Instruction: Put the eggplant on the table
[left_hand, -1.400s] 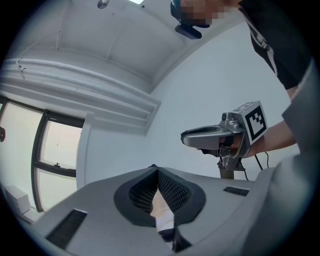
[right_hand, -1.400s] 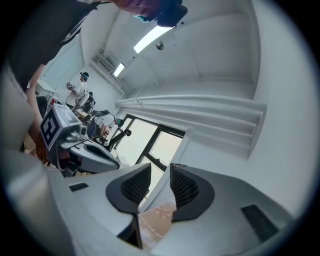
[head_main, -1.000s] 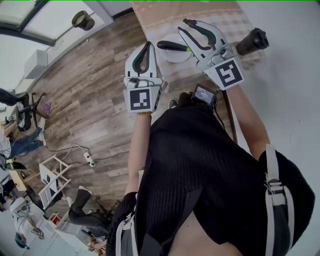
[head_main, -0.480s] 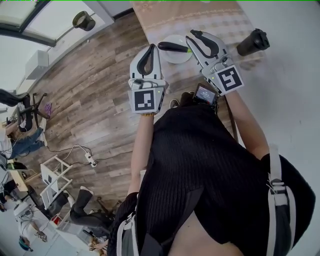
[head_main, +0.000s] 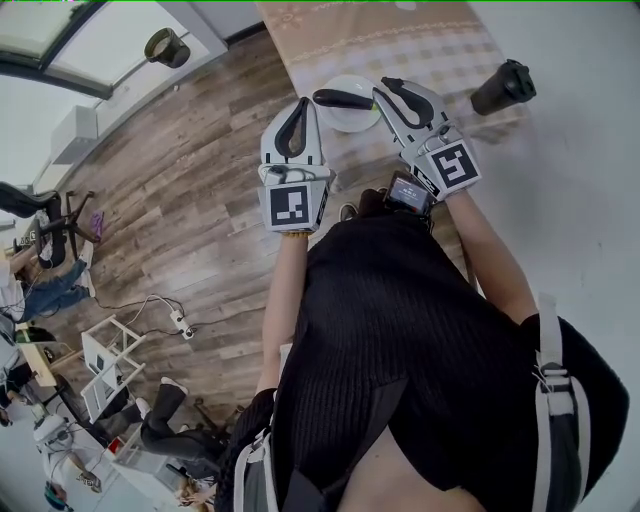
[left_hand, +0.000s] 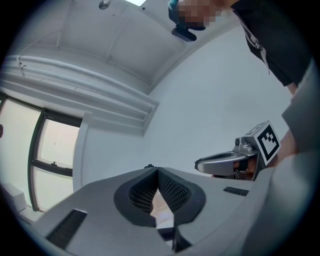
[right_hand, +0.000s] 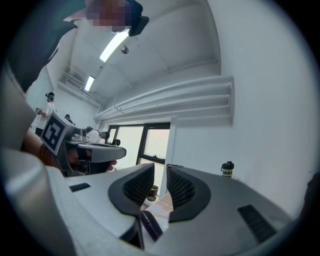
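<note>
1. The surface (head_main: 440, 45) filled 12 o'clock in the head view.
2. My right tongs (head_main: 385, 88) had sunk within the last second. Their tips now sat at 3 o'clock of the eggplant (head_main: 340, 97), partly spread and pinching nothing.
3. My left tongs (head_main: 299, 103) hung at its 9 o'clock, pressed together and empty.
4. The white plate (head_main: 352, 120) carried the eggplant, ungrasped. I judged the grasp came next.

A round white plate (head_main: 345, 120) sits well apart from a black cylindrical bottle (head_main: 502, 87). On the grey-brown wood-plank floor (head_main: 190, 170) stand a black office chair (head_main: 45, 205) and a white shelf unit (head_main: 105, 350).
</note>
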